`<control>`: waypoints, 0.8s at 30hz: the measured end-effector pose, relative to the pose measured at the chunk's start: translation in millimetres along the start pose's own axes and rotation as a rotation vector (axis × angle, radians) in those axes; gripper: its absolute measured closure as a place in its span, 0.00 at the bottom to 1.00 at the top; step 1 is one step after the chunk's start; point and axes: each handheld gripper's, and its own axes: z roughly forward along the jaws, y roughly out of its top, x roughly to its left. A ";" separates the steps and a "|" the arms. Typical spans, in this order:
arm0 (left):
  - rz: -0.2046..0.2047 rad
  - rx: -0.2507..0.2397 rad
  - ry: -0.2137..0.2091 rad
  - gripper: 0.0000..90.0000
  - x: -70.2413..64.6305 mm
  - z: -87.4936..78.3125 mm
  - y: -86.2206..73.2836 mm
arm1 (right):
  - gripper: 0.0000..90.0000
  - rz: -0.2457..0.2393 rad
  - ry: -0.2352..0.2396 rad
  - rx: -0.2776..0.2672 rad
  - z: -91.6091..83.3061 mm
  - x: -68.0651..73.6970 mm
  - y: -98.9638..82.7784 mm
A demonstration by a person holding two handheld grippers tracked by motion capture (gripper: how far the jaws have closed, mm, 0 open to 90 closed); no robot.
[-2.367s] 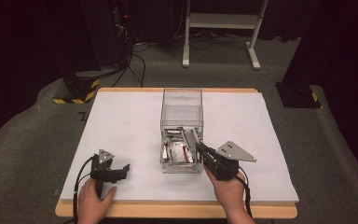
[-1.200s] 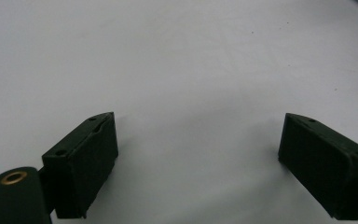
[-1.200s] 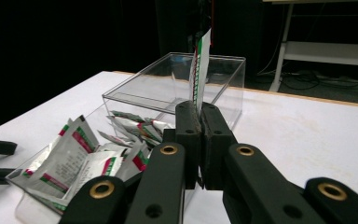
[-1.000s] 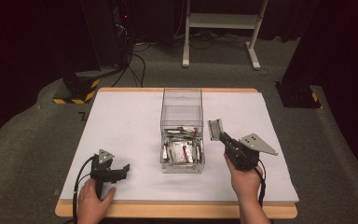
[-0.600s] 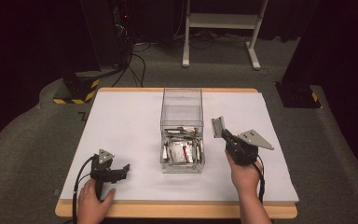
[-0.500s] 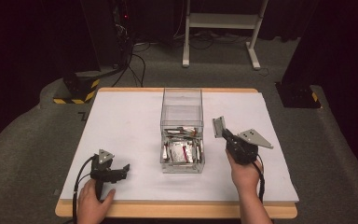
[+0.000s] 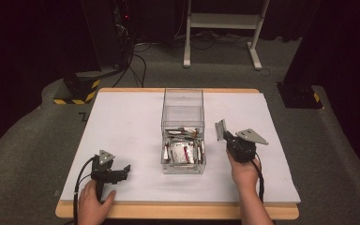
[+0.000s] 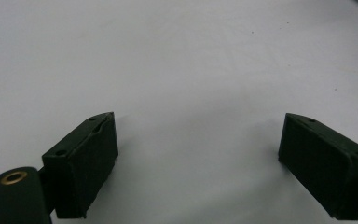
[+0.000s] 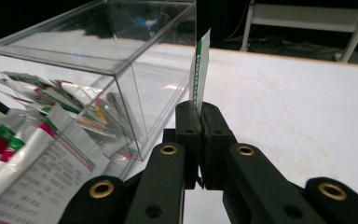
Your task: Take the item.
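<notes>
**One sachet lifted clear of the clear box**

From the high view, a clear plastic box (image 7: 183,131) stands in the middle of the white table (image 7: 122,126), its near half heaped with sachets (image 7: 182,151) in white, red and green. Just to the right of the box, the right gripper (image 7: 225,133) is held above the table with a single sachet (image 7: 221,130) standing up from its tip, outside the box wall. Well apart at the near left corner, the left gripper (image 7: 122,171) rests on the table under the person's left hand (image 7: 93,204).

In the left gripper view, the two black jaws stand spread wide over bare white tabletop, with nothing between them.

In the right gripper view, the jaws are pressed together on the lower edge of the sachet (image 9: 199,70), which rises upright, edge-on, with a green stripe and small print along it too fine to read. The box (image 9: 98,56) sits just to its left, and the packets inside (image 9: 42,140) carry lines of small dark text, also illegible at this distance.
</notes>
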 end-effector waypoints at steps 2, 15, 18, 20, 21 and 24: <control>-0.001 -0.001 0.000 0.13 0.0 0.0 0.0 | 0.98 0.006 -0.003 0.014 3.6 -1.5 -2.4; -0.005 -0.005 0.001 0.13 -0.3 0.3 0.0 | 0.98 0.013 -0.016 0.071 16.5 -5.8 -13.0; 0.001 0.000 0.000 0.13 0.0 0.0 0.0 | 0.98 0.018 -0.018 0.089 19.8 -6.4 -16.0; 0.000 -0.001 0.000 0.13 0.0 0.0 0.0 | 0.98 0.017 -0.021 0.098 21.7 -6.7 -17.6; 0.001 0.000 0.000 0.13 0.1 0.0 0.0 | 0.98 0.018 -0.022 0.099 22.1 -7.0 -18.0; 0.000 0.000 0.000 0.13 0.0 0.0 0.0 | 0.98 0.022 -0.028 0.102 22.9 -8.0 -19.1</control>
